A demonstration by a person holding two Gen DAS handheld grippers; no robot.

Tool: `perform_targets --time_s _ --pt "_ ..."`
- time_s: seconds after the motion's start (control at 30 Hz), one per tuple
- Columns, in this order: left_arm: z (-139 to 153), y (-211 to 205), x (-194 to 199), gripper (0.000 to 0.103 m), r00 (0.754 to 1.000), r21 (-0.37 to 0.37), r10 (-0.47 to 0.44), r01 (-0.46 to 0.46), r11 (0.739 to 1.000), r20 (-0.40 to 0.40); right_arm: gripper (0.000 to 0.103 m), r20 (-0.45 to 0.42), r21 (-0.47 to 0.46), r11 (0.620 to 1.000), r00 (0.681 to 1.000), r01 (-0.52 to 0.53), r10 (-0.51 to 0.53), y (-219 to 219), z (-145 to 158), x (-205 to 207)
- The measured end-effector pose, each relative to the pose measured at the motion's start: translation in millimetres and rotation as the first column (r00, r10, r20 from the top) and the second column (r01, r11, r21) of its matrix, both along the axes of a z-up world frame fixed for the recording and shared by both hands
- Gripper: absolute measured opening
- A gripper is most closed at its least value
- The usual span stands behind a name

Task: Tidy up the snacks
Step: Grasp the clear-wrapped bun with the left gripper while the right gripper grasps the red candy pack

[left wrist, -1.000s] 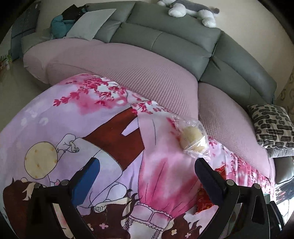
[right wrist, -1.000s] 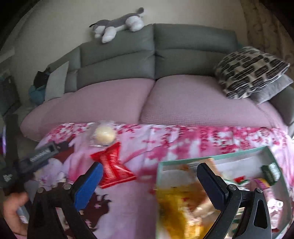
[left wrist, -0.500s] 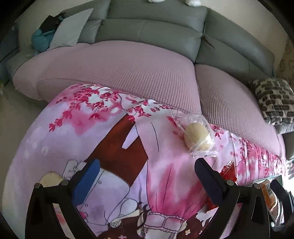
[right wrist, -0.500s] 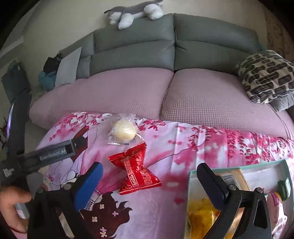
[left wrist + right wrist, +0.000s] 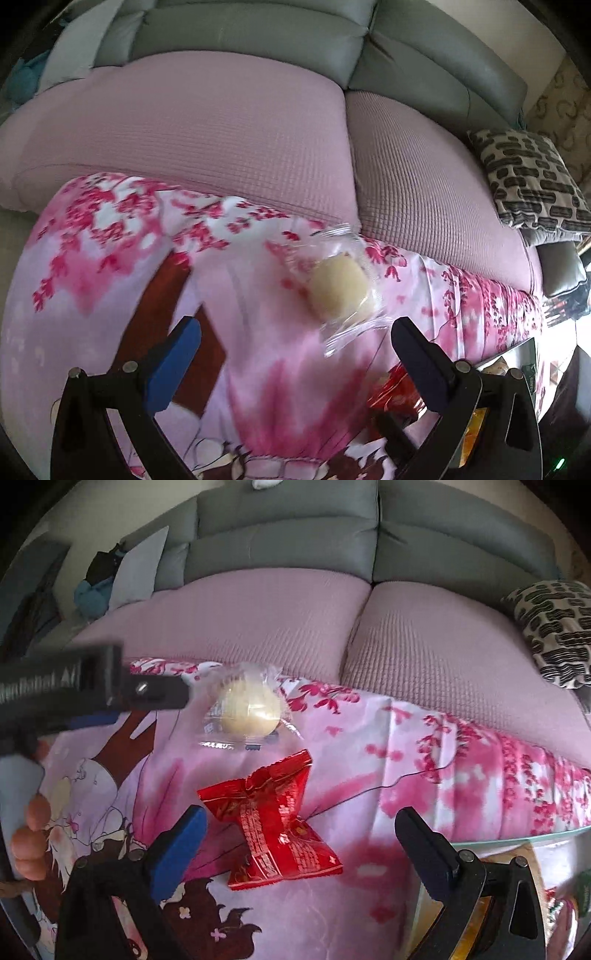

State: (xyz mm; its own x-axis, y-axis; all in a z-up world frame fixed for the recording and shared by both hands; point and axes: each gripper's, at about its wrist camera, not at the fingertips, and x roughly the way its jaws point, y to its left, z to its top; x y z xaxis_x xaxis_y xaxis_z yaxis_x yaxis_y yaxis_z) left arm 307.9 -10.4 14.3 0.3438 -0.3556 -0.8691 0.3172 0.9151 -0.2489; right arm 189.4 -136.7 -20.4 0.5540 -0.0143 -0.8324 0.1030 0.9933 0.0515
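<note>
A pale round pastry in a clear wrapper (image 5: 338,291) lies on the pink printed cloth (image 5: 110,266); it also shows in the right wrist view (image 5: 247,710). My left gripper (image 5: 295,336) is open, its jaws just short of the pastry; it shows from the side in the right wrist view (image 5: 147,696). A red foil snack packet (image 5: 273,823) lies just in front of my right gripper (image 5: 301,827), which is open and empty. The packet's edge shows in the left wrist view (image 5: 397,391).
A box with a green rim (image 5: 517,840) holding several snacks sits at the right, partly behind my right finger. A pink-covered grey sofa (image 5: 280,616) runs behind the cloth, with a patterned cushion (image 5: 554,627) on its right end.
Both grippers moved forward and down. The pastry now sits close ahead of the left jaws, and the red packet close ahead of the right jaws. Both stayed open.
</note>
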Motion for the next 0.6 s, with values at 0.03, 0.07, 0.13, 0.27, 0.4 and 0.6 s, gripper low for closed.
perform_targets --time_s 0.03,0.07,0.13,0.27,0.4,0.6 --pt "-2 -5 3 0.103 1.000 -0.004 -0.014 0.014 1.000 -0.013 0.097 -0.004 -0.001 1.000 1.000 -0.002 0.002 2 -2 2" --pt "-5 -9 6 0.102 0.999 -0.007 -0.017 0.017 1.000 -0.027 0.097 -0.011 -0.002 1.000 1.000 -0.003 0.003 3 -5 4" --pt "-11 -17 13 0.102 0.999 -0.006 -0.009 0.008 1.000 -0.047 0.095 -0.019 -0.002 1.000 1.000 0.005 -0.005 3 -9 6" --pt "-15 -32 19 0.102 1.000 0.005 -0.014 0.014 1.000 -0.027 0.089 -0.026 0.011 0.999 0.999 0.043 -0.042 -3 -14 6" --pt "-23 -43 27 0.102 1.000 -0.005 -0.010 0.010 1.000 -0.021 0.083 -0.033 0.017 0.996 0.996 0.084 -0.083 -10 -20 5" --pt "-39 -52 32 0.102 1.000 -0.019 -0.010 0.009 1.000 -0.025 0.076 -0.026 0.044 0.993 0.994 0.111 -0.110 -18 -21 1"
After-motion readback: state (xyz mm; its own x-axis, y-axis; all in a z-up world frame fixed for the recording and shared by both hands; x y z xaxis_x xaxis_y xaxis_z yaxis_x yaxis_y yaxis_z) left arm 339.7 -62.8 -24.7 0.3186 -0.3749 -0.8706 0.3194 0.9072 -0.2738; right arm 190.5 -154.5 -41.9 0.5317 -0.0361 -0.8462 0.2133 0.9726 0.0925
